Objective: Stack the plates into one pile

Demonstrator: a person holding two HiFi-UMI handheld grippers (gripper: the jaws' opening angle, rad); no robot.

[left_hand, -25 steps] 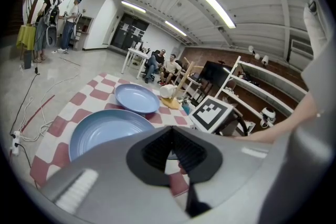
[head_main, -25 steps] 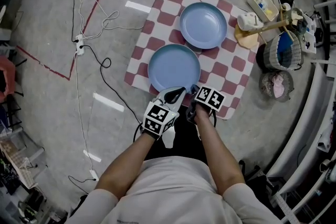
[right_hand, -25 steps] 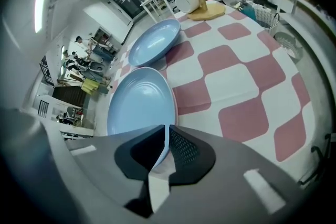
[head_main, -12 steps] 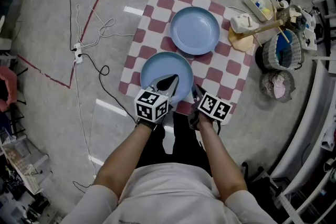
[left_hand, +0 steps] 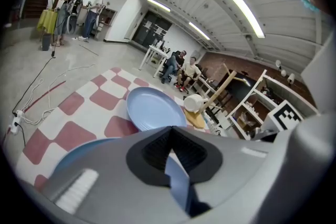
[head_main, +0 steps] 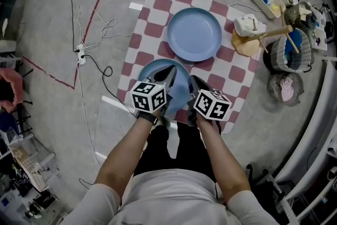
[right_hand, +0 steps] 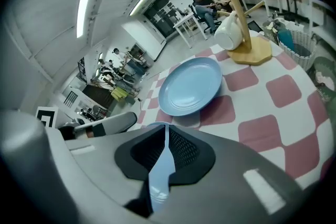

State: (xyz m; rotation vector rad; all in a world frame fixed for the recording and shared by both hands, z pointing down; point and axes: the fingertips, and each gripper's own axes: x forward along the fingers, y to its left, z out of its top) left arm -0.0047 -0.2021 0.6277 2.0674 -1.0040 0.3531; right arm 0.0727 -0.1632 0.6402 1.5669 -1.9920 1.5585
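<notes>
Clamping left gripper [head_main: 167, 74] and right gripper [head_main: 194, 82] on near plate [head_main: 150, 72], no longer approaching.
Likely readying lift onto far plate [head_main: 194, 34] beyond it.

— What is the person wearing?
— A pale short-sleeved shirt [head_main: 168, 195], its sleeves [head_main: 90, 207] loose and plain, and dark legwear [head_main: 158, 153], either trousers or shorts.
— And the tools?
— The left gripper [head_main: 168, 71] and right gripper [head_main: 194, 80] have pale grey shells and black jaws. Each carries a white cube [head_main: 148, 96] printed with black square markers. In the gripper views the inner faces are black ribbed pads [left_hand: 155, 147], and the shell bears a small white ridged patch [left_hand: 76, 190].
</notes>
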